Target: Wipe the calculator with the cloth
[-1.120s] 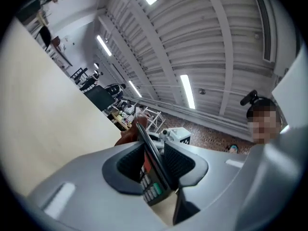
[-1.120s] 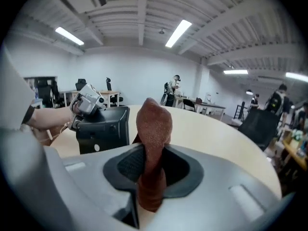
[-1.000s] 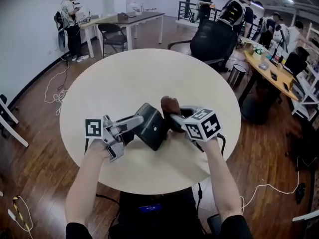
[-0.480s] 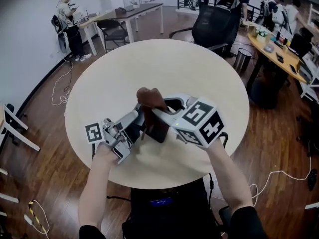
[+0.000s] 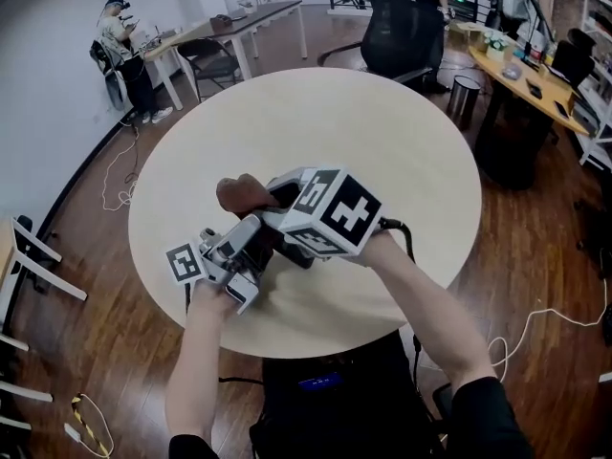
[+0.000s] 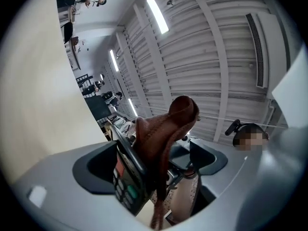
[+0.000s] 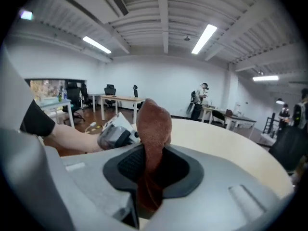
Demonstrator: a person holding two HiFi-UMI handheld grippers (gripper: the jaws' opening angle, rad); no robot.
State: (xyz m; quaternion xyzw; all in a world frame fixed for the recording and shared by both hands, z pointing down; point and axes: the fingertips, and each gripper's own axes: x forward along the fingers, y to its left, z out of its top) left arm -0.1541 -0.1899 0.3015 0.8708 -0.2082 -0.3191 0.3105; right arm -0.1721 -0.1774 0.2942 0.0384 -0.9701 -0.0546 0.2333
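A black calculator (image 6: 126, 189) stands edge-on between the jaws of my left gripper (image 6: 151, 161). It leans at the left pad (image 6: 96, 165), and the right pad (image 6: 208, 157) stands apart from it. These jaws have just been opening, so the gripper is open. A brown cloth (image 6: 161, 134) hangs against the calculator's face. My right gripper (image 7: 149, 170) is shut on that cloth (image 7: 153, 124). In the head view the right gripper (image 5: 263, 202) reaches left over the left gripper (image 5: 256, 240). The cloth (image 5: 244, 194) bulges at its tip, and little of the calculator (image 5: 287, 250) shows.
Both grippers work over the near left part of a round beige table (image 5: 382, 142). Behind it stand a black office chair (image 5: 397, 41), a desk (image 5: 244, 17) and a cluttered long desk (image 5: 531, 75). A person (image 5: 120, 51) stands at the far left. Cables lie on the wooden floor (image 5: 115, 185).
The right gripper has carried the cloth leftward across the calculator and now overlaps the left gripper. The left gripper stays near the table's front edge, its jaws wider apart.
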